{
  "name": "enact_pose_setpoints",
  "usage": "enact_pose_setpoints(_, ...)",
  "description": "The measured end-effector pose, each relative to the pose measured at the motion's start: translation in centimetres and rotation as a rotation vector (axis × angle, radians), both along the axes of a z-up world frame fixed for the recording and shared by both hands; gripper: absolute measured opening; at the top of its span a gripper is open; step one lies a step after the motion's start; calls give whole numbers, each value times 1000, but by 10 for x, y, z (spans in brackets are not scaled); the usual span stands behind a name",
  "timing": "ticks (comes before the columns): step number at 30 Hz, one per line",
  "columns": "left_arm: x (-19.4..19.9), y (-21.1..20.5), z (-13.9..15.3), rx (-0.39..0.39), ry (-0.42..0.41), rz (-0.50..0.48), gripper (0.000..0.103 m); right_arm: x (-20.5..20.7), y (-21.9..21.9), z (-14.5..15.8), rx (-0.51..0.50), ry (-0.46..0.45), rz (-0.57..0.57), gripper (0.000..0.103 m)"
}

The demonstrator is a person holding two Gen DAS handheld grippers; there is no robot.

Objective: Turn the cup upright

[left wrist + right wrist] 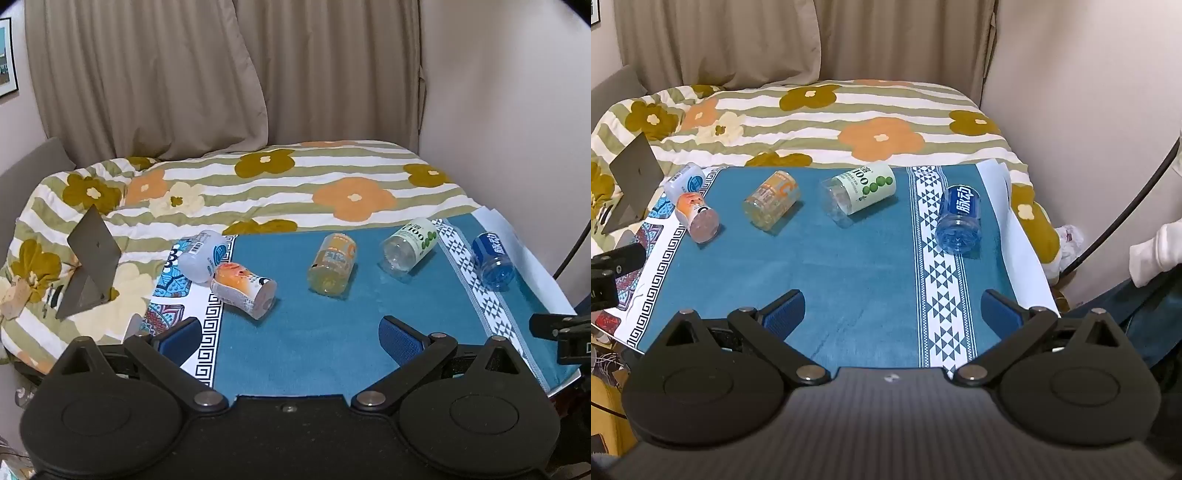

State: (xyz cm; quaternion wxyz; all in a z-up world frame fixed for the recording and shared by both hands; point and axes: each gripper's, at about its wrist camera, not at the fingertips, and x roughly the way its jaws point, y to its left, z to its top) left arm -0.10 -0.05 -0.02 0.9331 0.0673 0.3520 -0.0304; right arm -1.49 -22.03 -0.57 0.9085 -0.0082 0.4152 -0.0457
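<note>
Blue cloth point(849, 266) covers the desk, and it serves as the landmark here: five cut-bottle cups lie on their sides along its far part, none upright yet. On the cloth's left white border sit the white cup point(202, 255) and, touching it on the near side, the peach-printed cup point(243, 290). Toward the middle of the blue field lies the orange cup point(772, 204), then the green-label cup point(858, 195) beside it to the right. The blue cup point(958, 219) rests on the patterned white stripe near the cloth's right edge.

The left tongs point(290, 338) hover over the cloth's near edge with fingers spread wide, holding nothing. The right tongs point(892, 314) hang likewise over the near edge, splayed and empty, well short of every cup.

By my reading the task has not started: no cup is gripped or raised, so all the flipping remains. Behind the cloth lies a flowered quilt point(295, 184).
</note>
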Motion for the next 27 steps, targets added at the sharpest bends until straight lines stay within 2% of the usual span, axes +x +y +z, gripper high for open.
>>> enact_pose_setpoints(3, 0, -7, 0, 17, 7, 5, 103, 0, -1, 1, 3, -2, -2, 103)
enact_pose_setpoints(6, 6, -3, -1, 2, 25, -1, 103, 0, 0, -1, 6, -7, -7, 103)
enact_pose_setpoints(27, 2, 6, 4, 3, 3, 3, 103, 3, 1, 1, 17, 5, 2, 103)
